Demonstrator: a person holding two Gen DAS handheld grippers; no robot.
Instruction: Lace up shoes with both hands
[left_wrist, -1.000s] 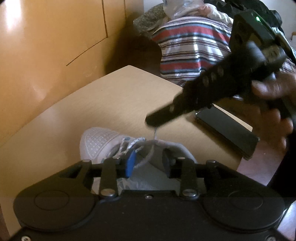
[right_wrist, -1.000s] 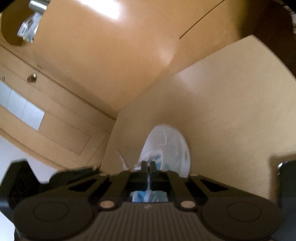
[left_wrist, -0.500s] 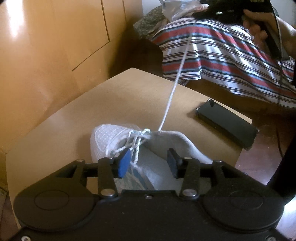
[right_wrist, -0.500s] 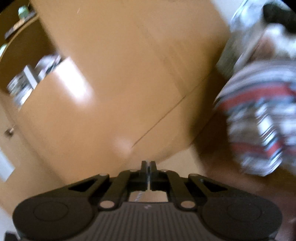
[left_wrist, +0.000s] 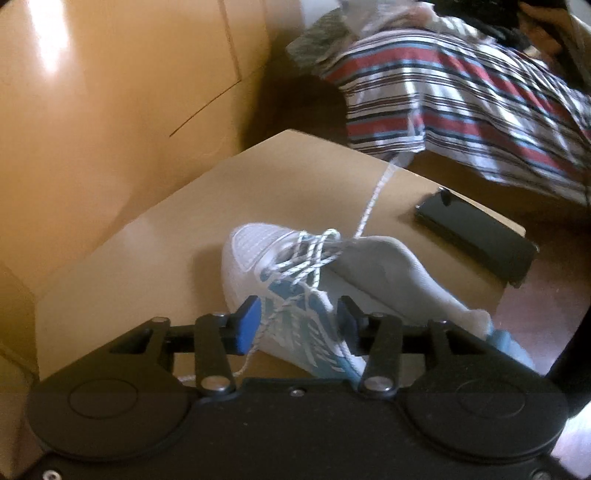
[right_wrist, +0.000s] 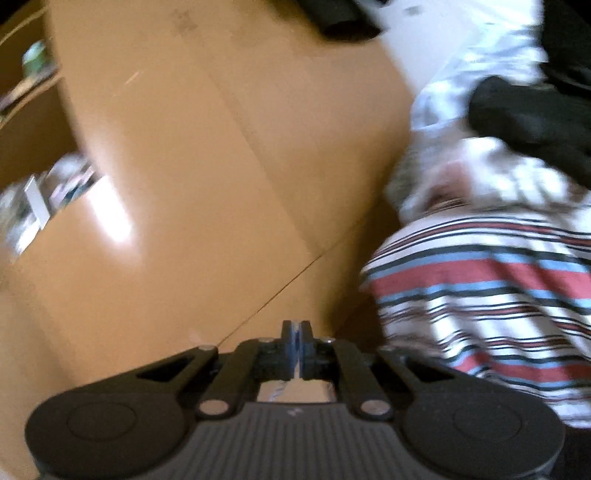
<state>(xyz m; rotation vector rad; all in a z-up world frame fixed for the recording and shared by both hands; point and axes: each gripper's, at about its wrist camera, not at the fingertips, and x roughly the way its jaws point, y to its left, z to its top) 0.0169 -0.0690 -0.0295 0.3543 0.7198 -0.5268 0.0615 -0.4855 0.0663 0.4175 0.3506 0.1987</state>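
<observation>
Left wrist view, left gripper (left_wrist: 297, 319) jaws apart astride shoe (left_wrist: 295, 280), phone (left_wrist: 476, 236) beside, right gripper (right_wrist: 295, 349) jaws closed.

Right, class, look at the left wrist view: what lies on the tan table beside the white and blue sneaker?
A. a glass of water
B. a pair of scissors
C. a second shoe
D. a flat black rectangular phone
D: a flat black rectangular phone lies on the tan table, to the right of the white and blue sneaker; no scissors, glass or second shoe shows.
</observation>
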